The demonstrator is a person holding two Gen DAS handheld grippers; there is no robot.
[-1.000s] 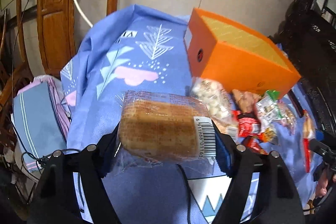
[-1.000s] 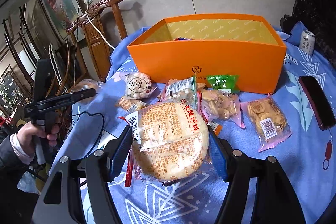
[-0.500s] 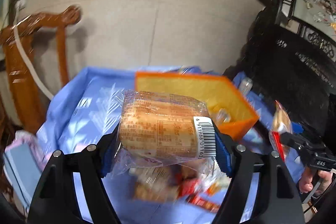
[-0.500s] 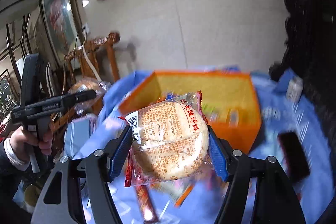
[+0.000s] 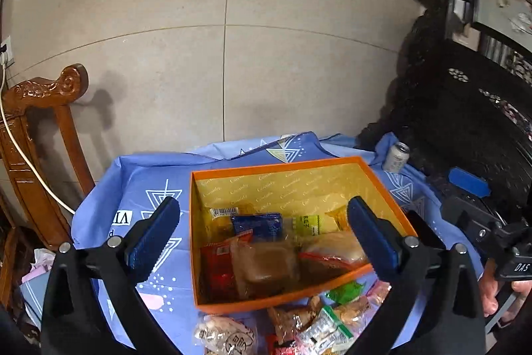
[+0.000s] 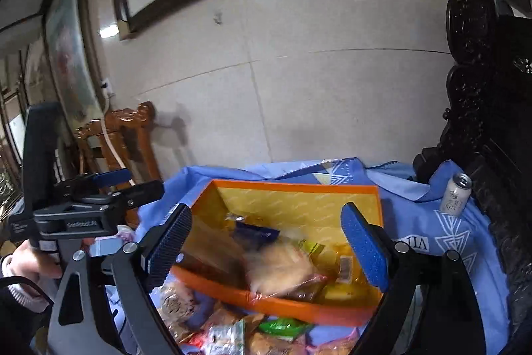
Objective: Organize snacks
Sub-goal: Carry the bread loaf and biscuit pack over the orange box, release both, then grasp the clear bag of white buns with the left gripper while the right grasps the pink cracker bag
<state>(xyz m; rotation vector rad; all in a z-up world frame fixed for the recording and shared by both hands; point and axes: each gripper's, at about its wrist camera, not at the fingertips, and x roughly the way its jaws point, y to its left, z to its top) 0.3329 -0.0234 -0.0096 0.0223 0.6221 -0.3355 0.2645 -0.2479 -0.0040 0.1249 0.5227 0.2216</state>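
An orange box point(image 5: 229, 301) with a yellow lining stands on the blue tablecloth point(image 5: 139, 188) and holds several snack packs. The brown bread pack point(image 5: 266, 265) and the round rice cracker pack point(image 5: 335, 252) lie inside it. My left gripper point(image 5: 262, 232) is open and empty above the box. My right gripper point(image 6: 266, 242) is open and empty above the same box point(image 6: 299, 308); the cracker pack point(image 6: 279, 268) lies blurred below it. Loose snack packs point(image 5: 309, 325) lie in front of the box.
A drink can point(image 5: 395, 157) stands on the cloth behind the box to the right. A carved wooden chair point(image 5: 36, 128) with a white cable is at the left. Dark carved furniture point(image 5: 465, 108) is at the right. A tiled wall is behind.
Both grippers rose over the box and opened. The bread pack left my left gripper and the rice cracker pack left my right gripper; both now lie in the box.
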